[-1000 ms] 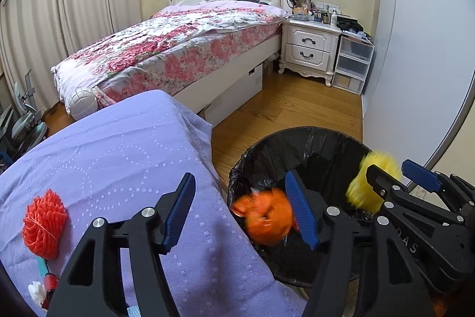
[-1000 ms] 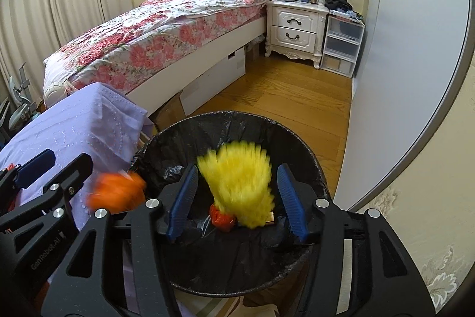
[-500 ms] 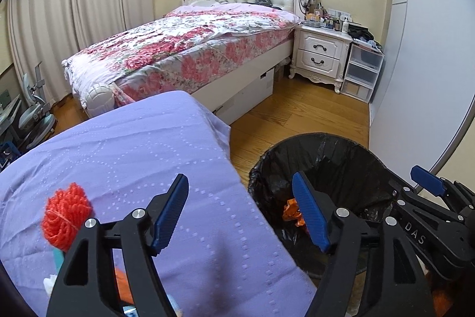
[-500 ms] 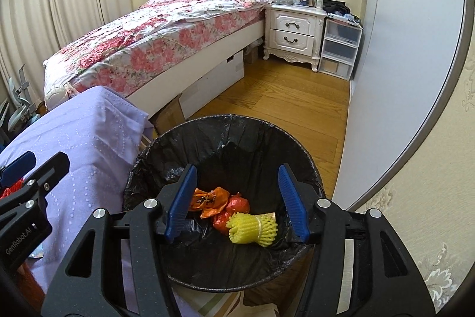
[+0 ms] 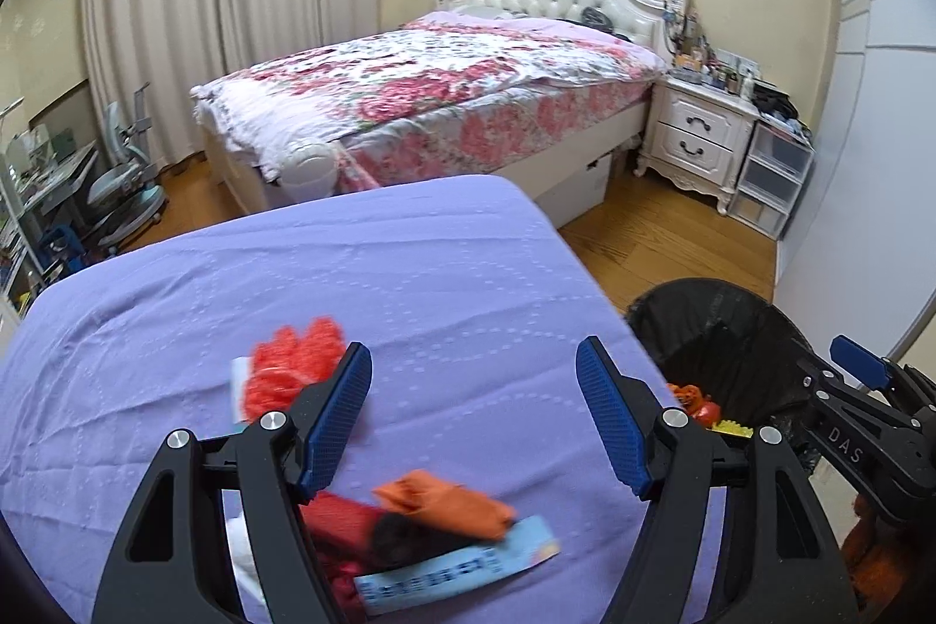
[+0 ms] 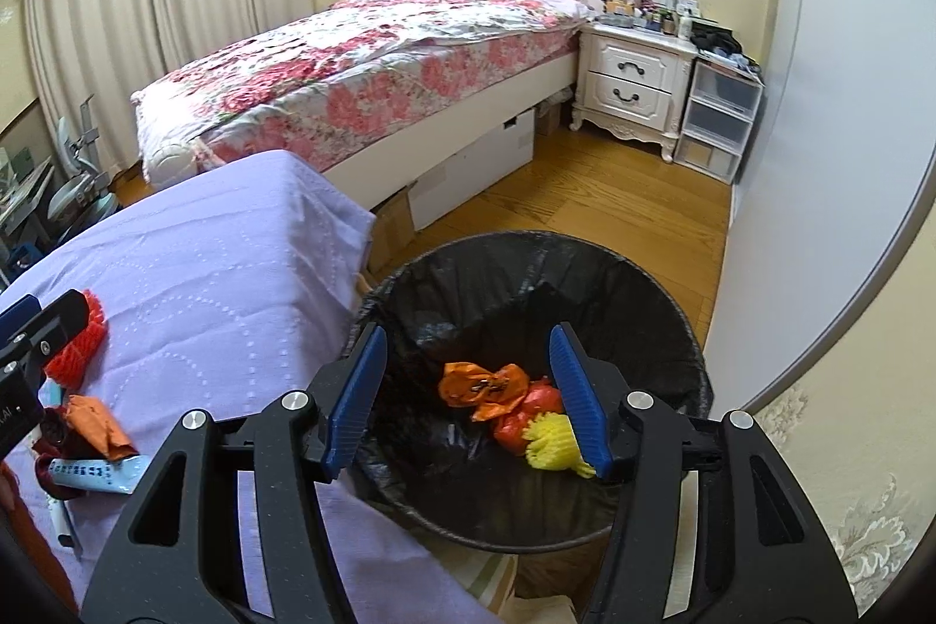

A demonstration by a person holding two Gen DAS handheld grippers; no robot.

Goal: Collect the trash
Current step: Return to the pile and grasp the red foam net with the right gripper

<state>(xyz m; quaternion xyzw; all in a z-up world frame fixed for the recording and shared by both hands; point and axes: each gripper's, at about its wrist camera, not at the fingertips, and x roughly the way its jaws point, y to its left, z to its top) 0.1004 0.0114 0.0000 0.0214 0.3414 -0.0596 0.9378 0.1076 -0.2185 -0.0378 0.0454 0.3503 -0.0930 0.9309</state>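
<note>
Left gripper [image 5: 474,413]: blue ribbed pads spread wide, nothing between them — it hangs over the lilac dotted cloth [image 5: 409,285].
Right gripper [image 6: 468,399]: jaws parted, empty, above the round bin lined with crinkled black plastic [image 6: 673,314]; "DAS" reads on its black frame in the left view.
In the bin: a crumpled orange plastic bag [image 6: 482,387], a red wad [image 6: 526,410] and a yellow foam net sleeve [image 6: 553,448] — all touching.
On the cloth: a red foam net [image 5: 292,366], a folded orange wrapper [image 5: 444,501] and a pale blue printed packet [image 5: 462,568], print blurred.
</note>
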